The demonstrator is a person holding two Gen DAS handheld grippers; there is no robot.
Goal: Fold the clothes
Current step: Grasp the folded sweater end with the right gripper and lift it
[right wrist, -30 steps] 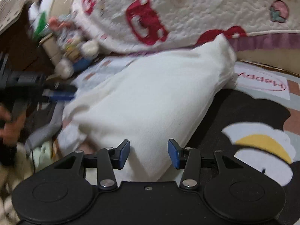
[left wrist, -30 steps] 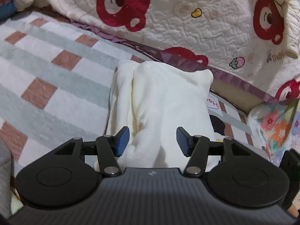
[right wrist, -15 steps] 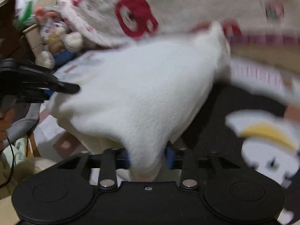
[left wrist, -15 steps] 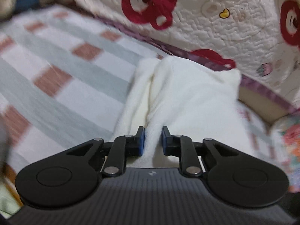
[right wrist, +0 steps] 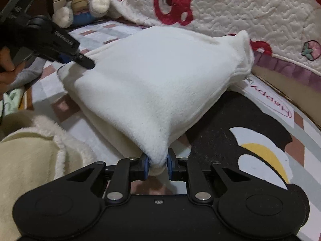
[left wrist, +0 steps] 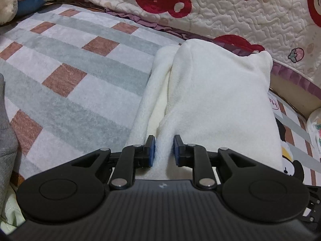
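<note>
White fleece garment (right wrist: 152, 84) pinched at both near corners, left gripper (left wrist: 162, 151) and right gripper (right wrist: 156, 164) jaws clamped on fabric, lifting edge off rug (left wrist: 66, 84) for fold.

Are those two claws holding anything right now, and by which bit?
Both grip the white fleece: the right gripper pinches a near corner, the left gripper a ridge at its near edge.

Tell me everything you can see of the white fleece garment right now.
The white fleece garment is a soft, plush, cream-white piece, already folded into layers, with a narrower layer showing along its left edge. It lies on the checked rug, its far end against the bear-print quilt. The near edge is lifted: the left tongs pinch one fold, the right tongs grip a near corner, pulling it into a taut point.
</note>
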